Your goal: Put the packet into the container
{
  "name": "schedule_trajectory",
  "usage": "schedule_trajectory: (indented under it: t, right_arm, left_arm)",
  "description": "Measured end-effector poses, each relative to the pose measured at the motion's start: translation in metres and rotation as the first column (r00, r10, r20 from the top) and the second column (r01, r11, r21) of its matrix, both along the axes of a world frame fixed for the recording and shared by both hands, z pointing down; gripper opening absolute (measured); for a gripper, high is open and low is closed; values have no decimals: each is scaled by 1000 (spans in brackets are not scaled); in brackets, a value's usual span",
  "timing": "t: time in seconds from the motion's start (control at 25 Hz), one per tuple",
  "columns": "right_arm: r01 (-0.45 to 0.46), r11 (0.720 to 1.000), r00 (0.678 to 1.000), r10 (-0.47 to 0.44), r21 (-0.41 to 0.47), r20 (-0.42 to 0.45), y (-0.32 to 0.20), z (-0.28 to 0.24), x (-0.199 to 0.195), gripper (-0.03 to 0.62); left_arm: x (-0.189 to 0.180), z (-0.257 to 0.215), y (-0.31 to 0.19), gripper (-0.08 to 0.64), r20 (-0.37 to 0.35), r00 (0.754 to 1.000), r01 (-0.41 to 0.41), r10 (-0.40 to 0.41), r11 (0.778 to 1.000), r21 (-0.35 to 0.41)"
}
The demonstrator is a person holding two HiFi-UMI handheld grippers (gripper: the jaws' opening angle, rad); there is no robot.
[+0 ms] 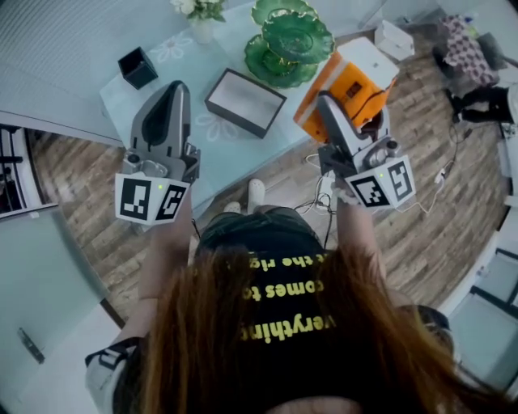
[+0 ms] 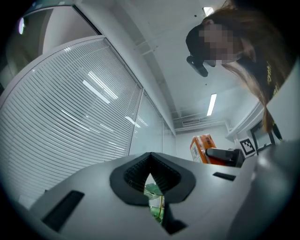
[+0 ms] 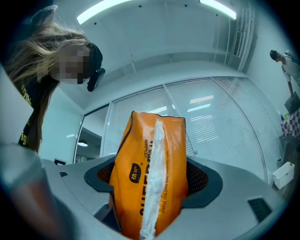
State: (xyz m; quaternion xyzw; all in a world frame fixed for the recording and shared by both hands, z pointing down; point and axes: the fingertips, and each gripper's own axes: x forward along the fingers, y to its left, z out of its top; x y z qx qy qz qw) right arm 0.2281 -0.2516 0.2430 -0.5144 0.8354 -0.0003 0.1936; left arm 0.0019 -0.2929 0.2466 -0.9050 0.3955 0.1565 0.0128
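Holds both grippers out ahead of the body, noses tipped a little above level, marker cubes nearest the head. At 9 o'clock of the container (image 1: 235, 120), over the glass table (image 1: 235, 48): left gripper (image 1: 176, 87), jaws pressed together, nothing gripped, only a sliver of green leaf showing past them. At 3 o'clock of the container: right gripper (image 1: 328, 101), jaws spread wide and clamped on the orange packet (image 1: 348, 81), which stands upright between the pads with its white seam toward the gripper's camera. Held in the air, well apart from the container. Around the container: black box (image 1: 137, 67) at 10 o'clock, flower vase (image 1: 198, 16) at 11, green tiered dish (image 1: 287, 40) at 1, closest to the packet, at its 10 o'clock. White box (image 1: 394, 39) farther off at 2 o'clock. Long hair (image 1: 267, 356) across the lower head view.
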Motion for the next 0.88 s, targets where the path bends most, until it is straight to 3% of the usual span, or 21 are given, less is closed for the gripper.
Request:
schedule_trajectory:
  t: [0.6,0.88]
  right_arm:
    - [116,993,993,-116,-22,11,-27,18,7,383]
    - [166,985,985,-168,-49,-33,-40,26,-8,383]
  left_arm:
    - [6,13,-2,2,29,994,107,-107,994,-19]
    - [7,11,-9,2,45,992,121,-120,992,-18]
